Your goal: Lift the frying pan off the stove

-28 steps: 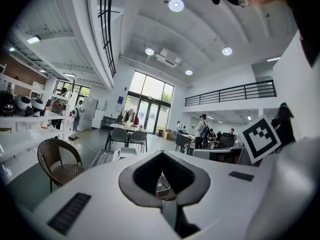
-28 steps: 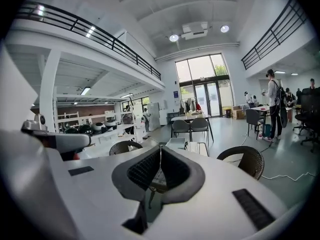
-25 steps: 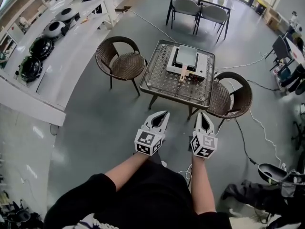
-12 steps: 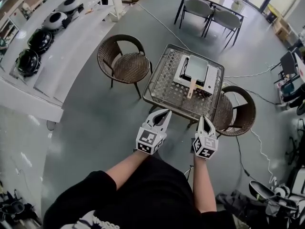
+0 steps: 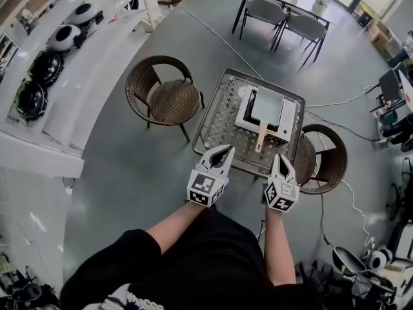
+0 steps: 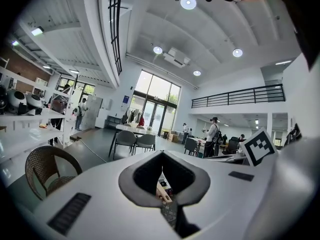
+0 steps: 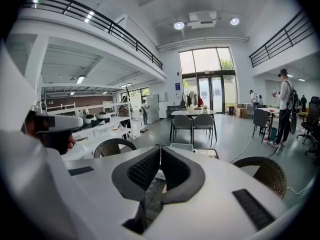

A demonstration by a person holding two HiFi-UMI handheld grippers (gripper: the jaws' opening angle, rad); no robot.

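So the left white tool (image 5: 225,150) and right white tool (image 5: 281,157) are both pinched closed and empty, short of the white stove (image 5: 285,119). The grey square frying pan (image 5: 266,103) sits on it, with its pale wooden handle (image 5: 260,137) poking over the stove's near edge. Grab there; it's probably rigid and pan-heavy. Only the head view shows the whole pan.

Left chair (image 5: 164,101), right chair (image 5: 322,148) flank table (image 5: 219,128); front free

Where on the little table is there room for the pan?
Bare: the table's left part, between its rim and the stove, and the near strip below the wooden handle. Crowded: the far right, where stove and frying pan sit.
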